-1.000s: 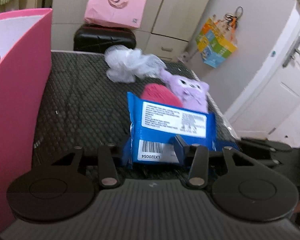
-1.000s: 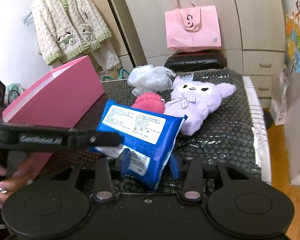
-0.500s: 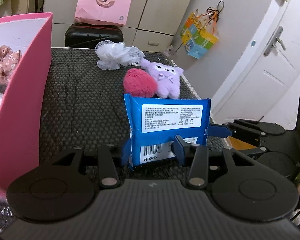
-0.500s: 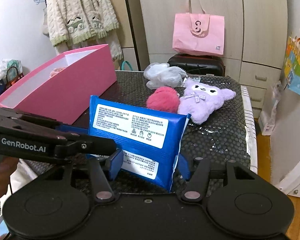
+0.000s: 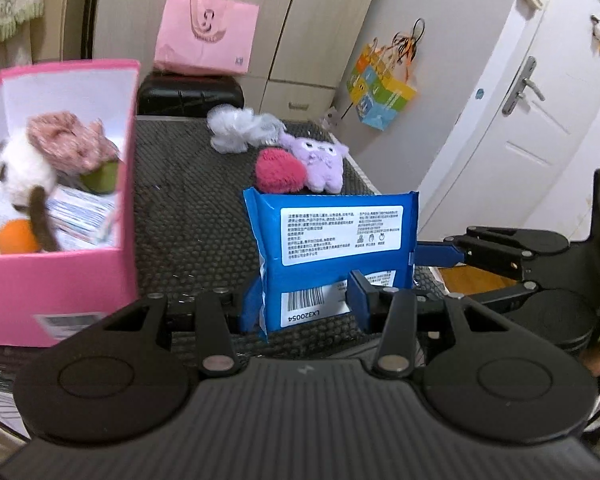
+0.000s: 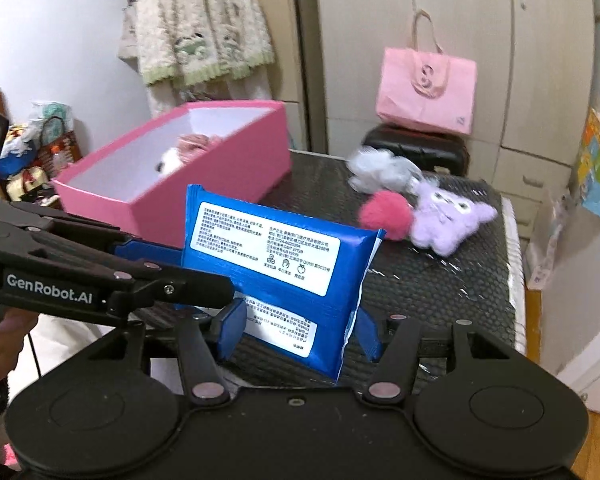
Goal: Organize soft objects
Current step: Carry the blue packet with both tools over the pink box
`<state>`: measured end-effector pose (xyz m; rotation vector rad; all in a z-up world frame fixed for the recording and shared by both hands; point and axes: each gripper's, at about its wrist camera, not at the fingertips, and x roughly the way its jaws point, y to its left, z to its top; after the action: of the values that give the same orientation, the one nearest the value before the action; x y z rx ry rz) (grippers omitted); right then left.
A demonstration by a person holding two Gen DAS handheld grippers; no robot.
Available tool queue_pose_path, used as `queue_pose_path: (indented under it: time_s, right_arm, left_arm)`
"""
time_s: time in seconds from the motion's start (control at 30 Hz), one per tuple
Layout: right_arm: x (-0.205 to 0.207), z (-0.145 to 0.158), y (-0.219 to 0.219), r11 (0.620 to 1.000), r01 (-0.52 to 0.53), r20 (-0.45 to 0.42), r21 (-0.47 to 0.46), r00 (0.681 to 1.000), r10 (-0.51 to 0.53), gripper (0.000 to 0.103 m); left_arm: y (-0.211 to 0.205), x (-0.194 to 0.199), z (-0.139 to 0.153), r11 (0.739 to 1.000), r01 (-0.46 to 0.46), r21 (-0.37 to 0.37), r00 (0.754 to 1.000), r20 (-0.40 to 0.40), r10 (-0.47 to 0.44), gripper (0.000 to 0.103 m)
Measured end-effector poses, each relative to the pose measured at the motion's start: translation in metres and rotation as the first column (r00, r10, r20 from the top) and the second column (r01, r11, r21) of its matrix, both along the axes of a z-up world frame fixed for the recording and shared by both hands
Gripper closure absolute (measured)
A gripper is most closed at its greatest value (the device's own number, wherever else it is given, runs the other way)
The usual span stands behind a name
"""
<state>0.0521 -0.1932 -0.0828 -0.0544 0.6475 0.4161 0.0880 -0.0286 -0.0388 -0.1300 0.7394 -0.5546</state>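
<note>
Nearest the cameras, the left gripper [image 5: 306, 302] has its jaws clamped on the lower edge of a blue pack [image 5: 334, 252], one blue pad on either side of the barcode end. The right gripper [image 6: 300, 328] grips the same pack [image 6: 276, 272] from the other side, its jaws pressed against the lower portion, so that the pack stands upright between both tools, above the black table [image 5: 188, 216]. In the left view the right gripper's fingers [image 5: 440, 252] meet the pack's right edge; in the right view the left gripper's fingers [image 6: 148, 254] reach it from the left. Beside the pack, on the table's left part, stands an open pink box [image 5: 60, 280] holding a white plush, a pink fabric item, an orange ball and flat packets. Farther back on the table lie a red pompom [image 5: 278, 171] touching a purple plush [image 5: 320, 158], with a white mesh sponge [image 5: 240, 128] just behind them. Beyond the table, a pink bag [image 5: 208, 36] rests on a black case [image 5: 190, 94].
</note>
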Motion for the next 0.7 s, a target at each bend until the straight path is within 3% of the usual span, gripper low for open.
queue_pose_path:
  time_s: [0.3,0.57,0.7]
  right_arm:
    - [-0.006,0.042,0.057,0.990,-0.142,0.118,-0.029,0.982,0.144,0.039]
    - [0.030,0.060,0.111,0.972,-0.233,0.146,-0.032,0.961,0.235,0.034]
    - [0.054,0.061,0.138,0.958,-0.285,0.132,-0.022,0.949,0.286,0.034]
  left_arm:
    - [0.054,-0.021,0.036,0.994,-0.108,0.016,0.986,0.133,0.105,0.059]
    - [0.109,-0.003,0.059,0.972,-0.234,-0.002,0.959,0.166,0.231,0.059]
    - [0.137,0.014,0.055,0.953,-0.304,-0.014,0.942,0.147,0.302,0.058]
